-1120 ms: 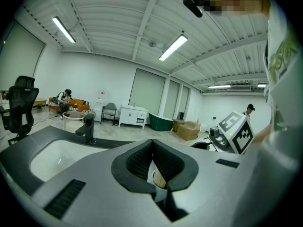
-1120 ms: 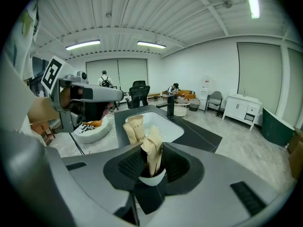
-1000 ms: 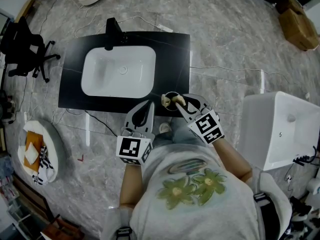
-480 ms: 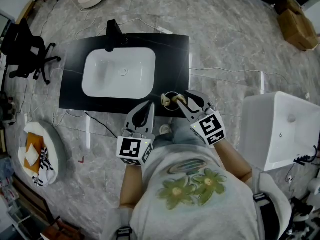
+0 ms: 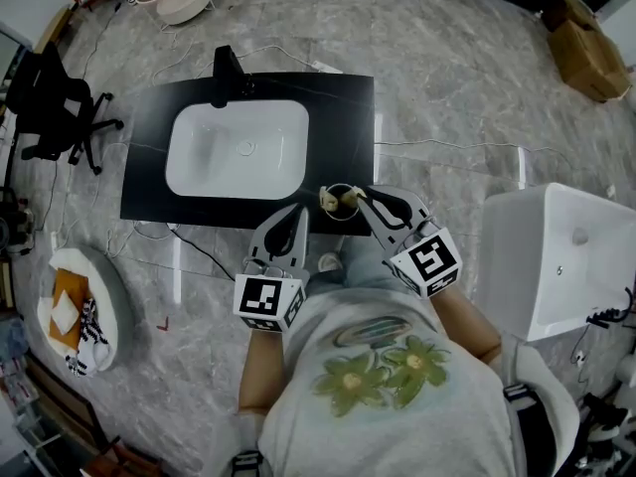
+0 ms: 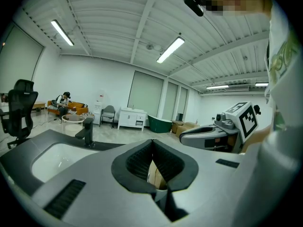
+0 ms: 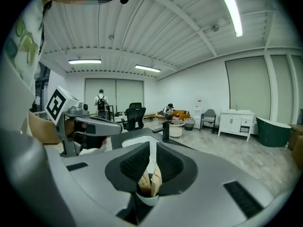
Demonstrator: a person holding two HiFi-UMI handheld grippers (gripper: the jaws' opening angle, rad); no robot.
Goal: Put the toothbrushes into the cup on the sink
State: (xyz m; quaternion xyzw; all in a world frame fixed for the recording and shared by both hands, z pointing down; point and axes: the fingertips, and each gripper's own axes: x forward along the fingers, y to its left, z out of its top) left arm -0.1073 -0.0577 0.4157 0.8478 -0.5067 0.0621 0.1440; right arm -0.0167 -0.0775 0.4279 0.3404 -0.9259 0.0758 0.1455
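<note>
Item: black worktop (image 5: 139, 167) with a white sink basin (image 5: 238, 152) set in it and a dark faucet (image 5: 225, 71) at the far edge. Item: cup (image 5: 341, 203), upright on the near right corner of the worktop, just beside the basin and within easy reach of the person standing at that edge. Item: toothbrushes (image 5: 327, 200), pale wooden handles, at least two, standing in the cup and leaning on its rim; none is seen lying loose on the worktop, so the task looks done or nearly so. Item: right hand-held gripper (image 5: 366, 199), poised just over the cup's near side, jaws a narrow slit apart and grasping nothing; its own view shows the handles and the cup's rim below and beyond the pads, not pinched between them, which reads as a release directly above the cup so the brush drops in upright. Item: left hand-held gripper (image 5: 295, 213), clenched and empty, parked at the worktop's front edge near the cup, apparently kept aside so as not to crowd the right one.
</note>
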